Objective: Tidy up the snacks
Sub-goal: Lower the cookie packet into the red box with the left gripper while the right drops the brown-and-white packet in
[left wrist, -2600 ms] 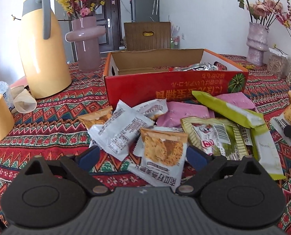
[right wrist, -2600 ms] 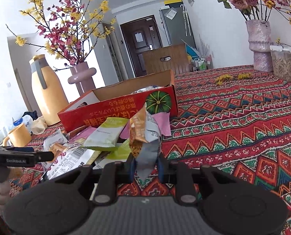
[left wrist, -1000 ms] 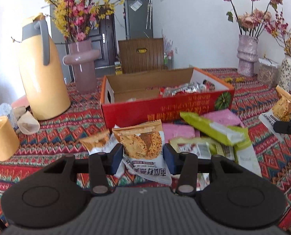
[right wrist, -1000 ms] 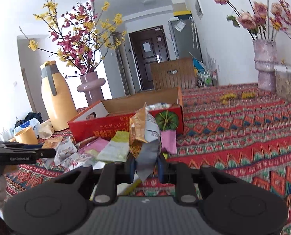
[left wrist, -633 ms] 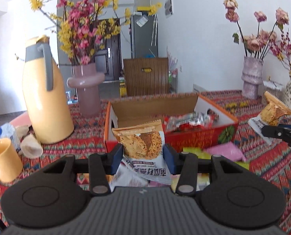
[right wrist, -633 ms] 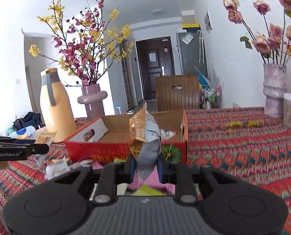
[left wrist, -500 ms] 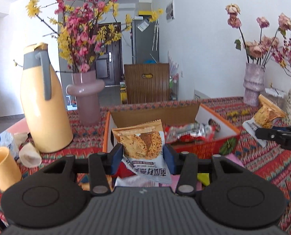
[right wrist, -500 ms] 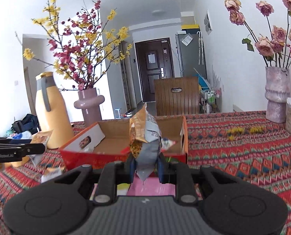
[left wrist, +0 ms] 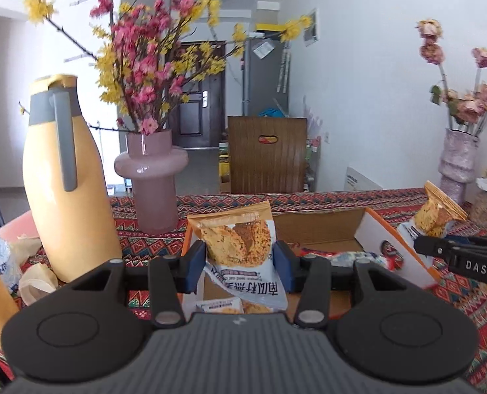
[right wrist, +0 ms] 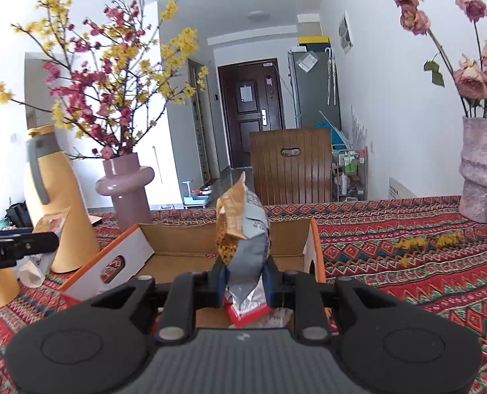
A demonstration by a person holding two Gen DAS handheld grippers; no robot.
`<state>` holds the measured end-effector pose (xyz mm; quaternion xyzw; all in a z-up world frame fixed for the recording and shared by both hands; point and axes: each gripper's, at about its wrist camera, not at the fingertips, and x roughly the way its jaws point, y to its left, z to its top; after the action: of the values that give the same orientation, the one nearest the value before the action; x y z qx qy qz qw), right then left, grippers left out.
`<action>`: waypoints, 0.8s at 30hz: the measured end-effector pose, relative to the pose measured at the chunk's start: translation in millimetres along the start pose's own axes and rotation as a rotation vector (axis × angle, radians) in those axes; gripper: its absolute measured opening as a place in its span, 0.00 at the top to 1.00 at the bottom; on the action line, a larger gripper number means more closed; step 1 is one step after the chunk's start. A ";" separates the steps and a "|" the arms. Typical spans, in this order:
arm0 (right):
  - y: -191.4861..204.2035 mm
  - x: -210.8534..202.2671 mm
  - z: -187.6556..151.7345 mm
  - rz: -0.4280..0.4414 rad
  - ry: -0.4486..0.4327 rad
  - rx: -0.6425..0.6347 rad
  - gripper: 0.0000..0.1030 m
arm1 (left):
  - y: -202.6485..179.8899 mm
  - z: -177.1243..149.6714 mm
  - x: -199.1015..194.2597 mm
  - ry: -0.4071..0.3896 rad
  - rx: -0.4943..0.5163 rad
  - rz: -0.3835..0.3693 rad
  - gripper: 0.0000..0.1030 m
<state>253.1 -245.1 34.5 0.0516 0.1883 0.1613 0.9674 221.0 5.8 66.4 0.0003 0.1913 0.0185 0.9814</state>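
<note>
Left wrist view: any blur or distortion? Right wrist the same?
Left wrist view: packet in the left hand-held gripper is sharp; box contents and lower right edge smear; the yellow jug bows from fisheye. Right wrist view: sharper overall; packet in the right hand-held gripper is crisp; dark vignette at the corners.

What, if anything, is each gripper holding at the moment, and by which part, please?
The left gripper holds a snack packet flat, by its side edges. The right gripper pinches another packet edge-on, near its lower end.
</note>
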 end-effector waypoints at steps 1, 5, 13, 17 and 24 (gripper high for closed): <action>0.5 7.2 0.2 -0.004 0.001 0.006 0.79 | 0.6 -0.1 8.5 0.007 -0.008 0.003 0.55; -3.0 28.9 -3.5 -0.027 0.001 0.018 0.79 | 5.1 -4.9 37.1 0.023 -0.027 0.022 0.55; -3.5 47.1 -18.1 -0.064 0.042 -0.025 0.79 | 6.6 -24.2 66.8 0.090 -0.037 0.014 0.55; 1.0 49.3 -19.7 -0.064 0.056 -0.036 0.79 | 5.6 -27.4 69.9 0.103 -0.031 0.037 0.55; -2.0 45.3 -23.5 -0.084 0.067 -0.015 0.51 | 2.6 -29.8 59.0 0.056 -0.021 0.039 0.19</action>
<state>284.5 -231.1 -3.3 0.0310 0.2215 0.1233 0.9668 264.4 10.3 16.7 -0.0068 0.2185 0.0394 0.9750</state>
